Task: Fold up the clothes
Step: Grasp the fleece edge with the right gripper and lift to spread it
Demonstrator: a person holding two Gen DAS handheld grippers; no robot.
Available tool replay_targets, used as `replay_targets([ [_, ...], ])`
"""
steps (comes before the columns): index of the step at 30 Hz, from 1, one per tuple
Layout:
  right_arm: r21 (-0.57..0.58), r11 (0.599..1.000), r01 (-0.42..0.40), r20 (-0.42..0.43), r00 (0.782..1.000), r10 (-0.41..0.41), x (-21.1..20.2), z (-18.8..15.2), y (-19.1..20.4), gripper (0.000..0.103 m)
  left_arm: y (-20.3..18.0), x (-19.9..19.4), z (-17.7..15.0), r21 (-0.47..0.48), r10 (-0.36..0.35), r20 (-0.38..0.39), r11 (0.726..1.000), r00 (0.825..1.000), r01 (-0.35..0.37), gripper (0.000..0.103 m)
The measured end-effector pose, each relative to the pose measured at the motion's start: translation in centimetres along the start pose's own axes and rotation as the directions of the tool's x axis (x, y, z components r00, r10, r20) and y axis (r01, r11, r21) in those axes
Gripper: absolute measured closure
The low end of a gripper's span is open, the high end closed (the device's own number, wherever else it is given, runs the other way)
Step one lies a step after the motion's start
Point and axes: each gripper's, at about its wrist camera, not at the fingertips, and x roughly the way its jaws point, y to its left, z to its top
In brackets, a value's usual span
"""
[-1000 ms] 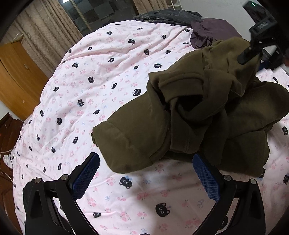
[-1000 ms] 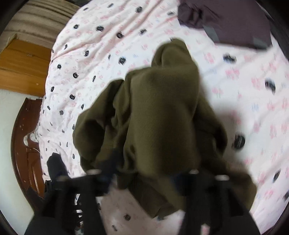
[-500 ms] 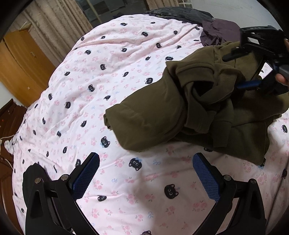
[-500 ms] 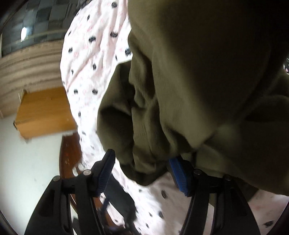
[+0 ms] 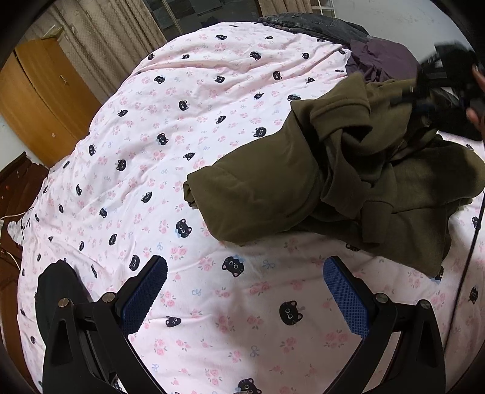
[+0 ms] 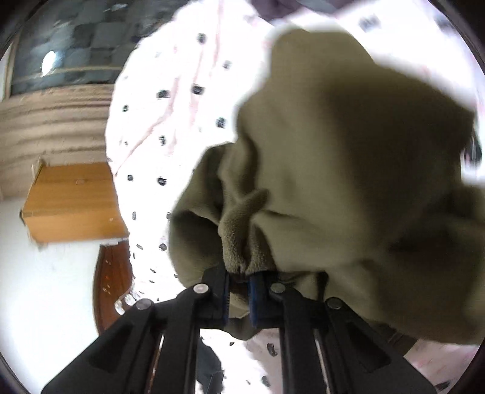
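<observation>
An olive green fleece garment [image 5: 333, 181] lies crumpled on the pink cat-print bed sheet [image 5: 182, 121], right of centre in the left wrist view. My left gripper [image 5: 245, 291] is open and empty, hovering over bare sheet just in front of the garment. My right gripper [image 6: 239, 288] is shut on a fold of the olive garment [image 6: 348, 181], which fills most of the right wrist view. The right gripper also shows in the left wrist view [image 5: 436, 88] at the garment's far right side, blurred.
A dark purple garment [image 5: 382, 57] and a dark denim piece [image 5: 309, 24] lie at the far side of the bed. A black item [image 5: 57, 291] lies on the sheet at near left. A wooden cabinet [image 5: 39, 100] and curtains [image 5: 106, 39] stand beyond the bed's left edge.
My right gripper has closed on a fold of the olive garment; half a second ago its jaws were open around it. My left gripper has drawn back from the garment, still open.
</observation>
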Motion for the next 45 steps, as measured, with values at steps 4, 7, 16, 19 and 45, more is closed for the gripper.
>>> replay_targets([
  [4, -0.108, 0.994, -0.02, 0.037, 0.999, 0.024, -1.5, 2.2, 4.1, 0.093, 0.0, 0.0, 0.6, -0.008, -0.005, 0.009, 1.0, 1.0, 0.005, 0.001],
  [7, -0.192, 0.981, -0.026, 0.057, 0.998, 0.037, -2.0, 4.5, 7.7, 0.093, 0.0, -0.1, 0.9, -0.01, -0.007, 0.016, 1.0, 1.0, 0.008, 0.001],
  [16, -0.361, 0.93, 0.074, 0.109, 0.993, -0.037, -1.8, 14.7, 17.6, 0.092, 0.1, -0.3, 1.2, -0.028, -0.005, 0.02, 1.0, 1.0, 0.005, 0.001],
  [19, -0.357, 0.929, 0.1, 0.144, 0.988, -0.051, -2.4, 18.5, 18.4, 0.093, 0.1, -0.5, 1.1, -0.038, -0.002, 0.016, 0.999, 1.0, 0.003, 0.001],
  [45, -0.423, 0.733, 0.532, 0.334, 0.844, -0.42, 5.7, 27.2, 15.8, 0.001, -0.3, -1.7, 0.0, -0.127, 0.0, -0.007, 0.992, 1.0, -0.001, 0.001],
])
